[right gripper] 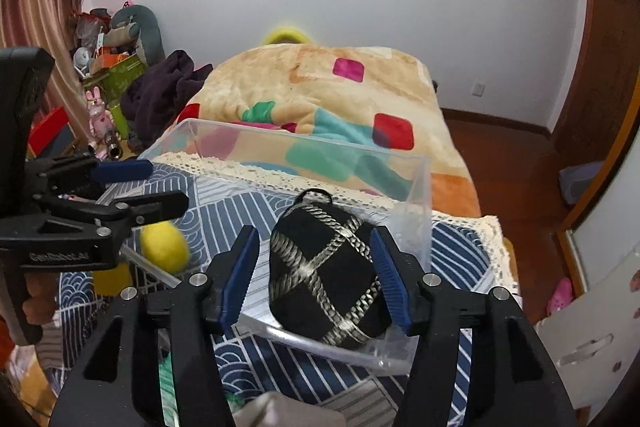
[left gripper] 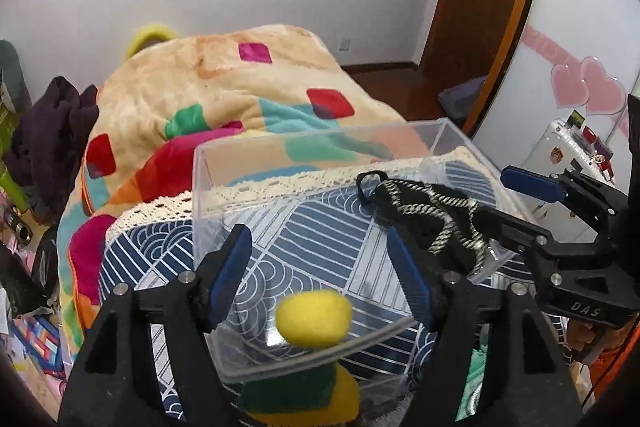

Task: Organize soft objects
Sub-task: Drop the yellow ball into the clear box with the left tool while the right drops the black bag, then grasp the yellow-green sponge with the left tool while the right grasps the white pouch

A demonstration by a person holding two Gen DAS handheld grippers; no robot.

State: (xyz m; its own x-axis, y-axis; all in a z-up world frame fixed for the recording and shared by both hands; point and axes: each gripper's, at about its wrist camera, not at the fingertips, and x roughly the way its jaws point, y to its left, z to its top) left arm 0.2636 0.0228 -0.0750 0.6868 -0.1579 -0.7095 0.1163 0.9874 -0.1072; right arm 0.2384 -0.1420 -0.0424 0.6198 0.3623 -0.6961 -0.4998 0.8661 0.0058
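A clear plastic box (left gripper: 208, 163) (right gripper: 420, 187) stands on a blue patterned cloth on the bed. A yellow soft ball (left gripper: 314, 319) (right gripper: 165, 245) is blurred, in the box's near part below my left gripper (left gripper: 320, 267), which is open and empty above it. A black soft pouch with silver braid (right gripper: 324, 283) (left gripper: 432, 219) sits in the box between the open jaws of my right gripper (right gripper: 316, 275); the pads do not press it. A green-and-yellow sponge (left gripper: 304, 391) lies just outside the box's near wall.
A colourful fleece blanket (left gripper: 224, 87) covers the bed behind the box. A dark purple garment (left gripper: 52, 139) lies at the bed's left edge. Toys and clutter (right gripper: 104, 67) stand to the left. A wooden door (left gripper: 480, 7) and white suitcase (left gripper: 568, 151) are at right.
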